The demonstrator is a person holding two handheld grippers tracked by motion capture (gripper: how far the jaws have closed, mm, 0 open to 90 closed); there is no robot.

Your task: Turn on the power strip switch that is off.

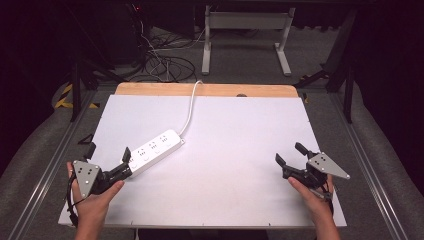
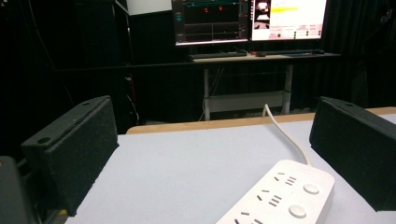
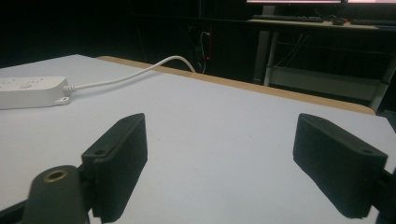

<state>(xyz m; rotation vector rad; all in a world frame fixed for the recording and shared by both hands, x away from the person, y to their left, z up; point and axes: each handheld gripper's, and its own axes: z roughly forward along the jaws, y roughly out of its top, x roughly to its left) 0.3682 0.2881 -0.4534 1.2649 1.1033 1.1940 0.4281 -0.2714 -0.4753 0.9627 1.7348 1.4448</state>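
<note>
I see the big white table (image 1: pixel 225 190). The white power strip (image 1: pixel 152 150) lies on its left part, and its near end sits between my wide-open left gripper (image 1: pixel 108 152) jaws. My right gripper (image 1: pixel 290 152) is wide open too, holding nothing.

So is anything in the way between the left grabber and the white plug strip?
Nothing visible is. The left gripper hangs open right at the near end of the power strip, whose end lies between its jaws in the left gripper view, with only bare white table around it.
</note>
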